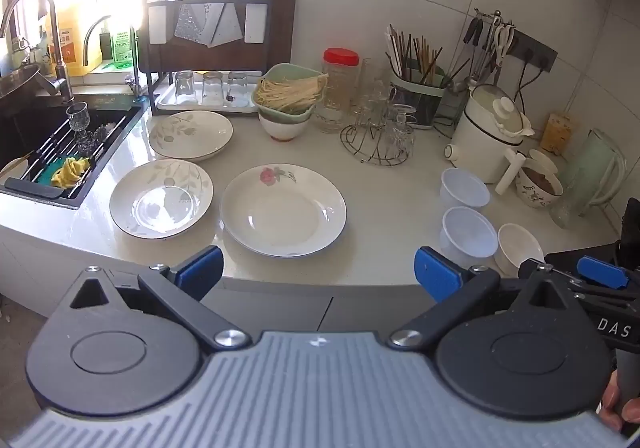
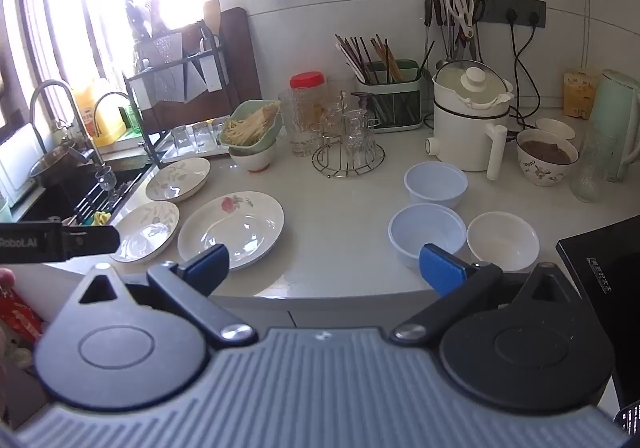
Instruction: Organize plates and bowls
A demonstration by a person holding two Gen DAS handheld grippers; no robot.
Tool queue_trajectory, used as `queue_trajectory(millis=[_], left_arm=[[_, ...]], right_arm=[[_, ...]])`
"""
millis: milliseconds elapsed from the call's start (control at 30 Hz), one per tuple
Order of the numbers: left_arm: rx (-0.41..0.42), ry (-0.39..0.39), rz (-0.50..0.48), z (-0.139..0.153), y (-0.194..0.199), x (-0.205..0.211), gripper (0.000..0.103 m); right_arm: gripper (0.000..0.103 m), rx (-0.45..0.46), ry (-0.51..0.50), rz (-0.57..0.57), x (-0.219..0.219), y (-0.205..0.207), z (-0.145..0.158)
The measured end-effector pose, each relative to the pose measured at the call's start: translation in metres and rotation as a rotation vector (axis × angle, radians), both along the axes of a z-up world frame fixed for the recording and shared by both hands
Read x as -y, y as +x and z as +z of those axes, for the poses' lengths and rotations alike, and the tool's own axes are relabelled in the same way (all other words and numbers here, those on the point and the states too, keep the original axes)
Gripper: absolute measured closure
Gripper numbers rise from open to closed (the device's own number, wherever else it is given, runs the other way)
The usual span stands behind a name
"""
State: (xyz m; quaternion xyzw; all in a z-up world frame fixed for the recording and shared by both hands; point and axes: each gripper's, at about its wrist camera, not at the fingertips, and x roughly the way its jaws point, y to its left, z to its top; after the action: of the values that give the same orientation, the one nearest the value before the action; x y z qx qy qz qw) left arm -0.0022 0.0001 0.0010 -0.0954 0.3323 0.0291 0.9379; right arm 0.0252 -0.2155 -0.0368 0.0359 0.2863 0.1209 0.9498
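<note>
Nothing's sorted yet from what I can see: my left gripper [image 1: 318,272] and right gripper [image 2: 325,263] are both wide open and empty, three plates [image 1: 283,214] lying separately by the sink, bowls [image 2: 427,231] unstacked on the right.

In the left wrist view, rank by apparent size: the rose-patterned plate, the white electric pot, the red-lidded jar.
1. Rose-patterned white plate, largest, though nearest the camera.
2. White electric pot.
3. Red-lidded clear jar, smallest, farthest back.
</note>
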Motion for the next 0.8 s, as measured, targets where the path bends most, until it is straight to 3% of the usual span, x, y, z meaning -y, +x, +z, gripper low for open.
queue_trajectory(millis=[300,800], left_arm=[[-0.016,0.039,-0.015,-0.003,0.004,0.008,0.0],[-0.007,0.03,-0.051,-0.001,0.02,0.009,0.0]], right_arm=[[0.0,-0.013,0.03,-0.016,0.004,0.002,-0.001],[0.0,0.003,0.016,-0.062,0.007,0.005,0.004]])
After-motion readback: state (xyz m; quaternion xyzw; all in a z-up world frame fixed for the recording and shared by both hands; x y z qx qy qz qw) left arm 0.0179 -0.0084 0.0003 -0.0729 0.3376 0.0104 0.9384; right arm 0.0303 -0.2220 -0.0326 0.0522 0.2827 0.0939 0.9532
